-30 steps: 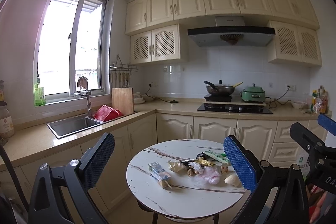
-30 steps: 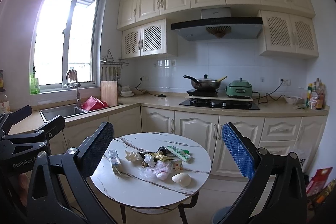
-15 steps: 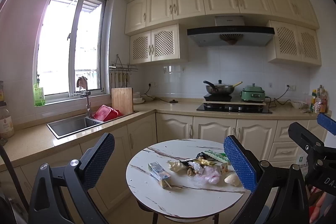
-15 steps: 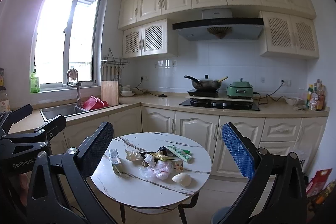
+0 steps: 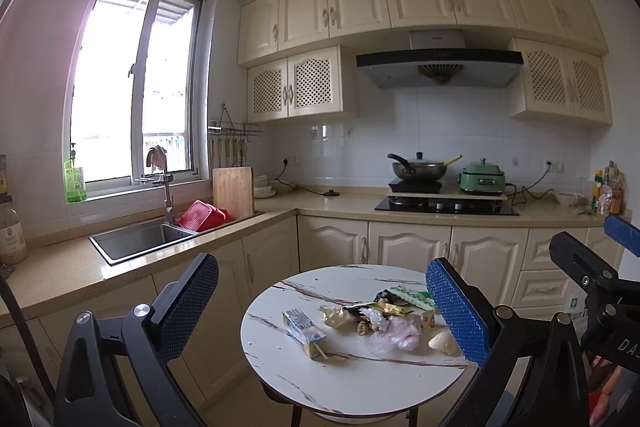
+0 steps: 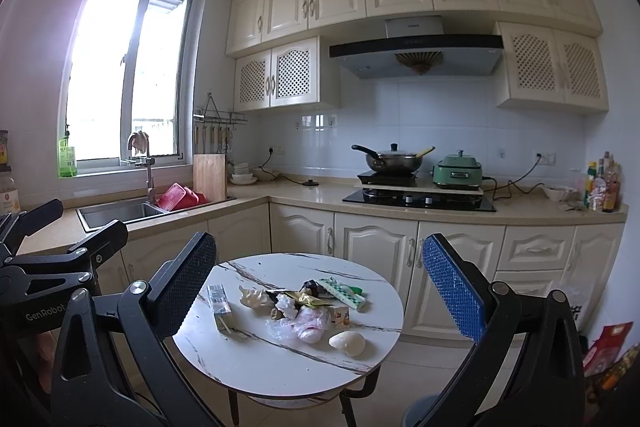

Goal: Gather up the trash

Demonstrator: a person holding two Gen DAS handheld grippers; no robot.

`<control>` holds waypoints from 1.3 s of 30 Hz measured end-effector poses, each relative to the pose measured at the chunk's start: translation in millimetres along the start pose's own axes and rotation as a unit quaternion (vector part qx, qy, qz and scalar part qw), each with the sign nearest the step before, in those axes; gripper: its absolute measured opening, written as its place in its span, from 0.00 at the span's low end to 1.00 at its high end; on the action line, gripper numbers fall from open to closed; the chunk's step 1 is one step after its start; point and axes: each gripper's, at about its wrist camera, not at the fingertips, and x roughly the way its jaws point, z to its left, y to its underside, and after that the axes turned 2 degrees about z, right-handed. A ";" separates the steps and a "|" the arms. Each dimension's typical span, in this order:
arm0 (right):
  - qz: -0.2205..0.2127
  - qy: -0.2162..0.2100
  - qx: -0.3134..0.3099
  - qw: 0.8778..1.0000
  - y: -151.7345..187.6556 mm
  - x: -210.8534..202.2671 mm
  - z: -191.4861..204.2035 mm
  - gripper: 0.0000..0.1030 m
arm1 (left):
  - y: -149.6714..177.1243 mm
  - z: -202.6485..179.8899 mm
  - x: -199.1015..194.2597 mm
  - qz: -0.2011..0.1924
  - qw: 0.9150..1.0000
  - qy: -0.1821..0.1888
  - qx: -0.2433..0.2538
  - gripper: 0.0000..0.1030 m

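Left wrist view: left gripper wide open, nothing held, nothing touched, pads well apart. Trash pile sits ahead and below on the round surface, bunched toward the right half and the far edge. Juice carton lies apart on the pile's left, near the surface's middle, long axis running from far-left to near-right, straw end toward the camera. Pale roundish lump at the right edge, partly behind the right pad. Right gripper pokes in at the right border, off the surface. Right wrist view: right gripper also wide open and empty, hovering clear of everything. Same trash pile lies ahead and below, roughly between the pads, centred on the surface. Carton near the left edge, long axis nearly front-to-back; pale lump closest to the near-right edge; green-white wrapper toward the far edge. Left gripper visible at the left border. Judgement: neither is clearly nearer; carton suits the left, lump the right. Both need a forward-down reach.
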 end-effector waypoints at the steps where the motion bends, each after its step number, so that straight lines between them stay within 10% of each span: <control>1: 0.000 0.000 0.000 1.000 -0.1 -0.3 0.1 1.00 | 0.3 0.2 0.5 0.000 1.000 0.001 0.000 0.99; 39: 0.053 -0.028 -0.005 0.998 45.8 80.9 -25.6 1.00 | 20.5 26.1 91.7 0.040 0.999 -0.001 -0.010 0.99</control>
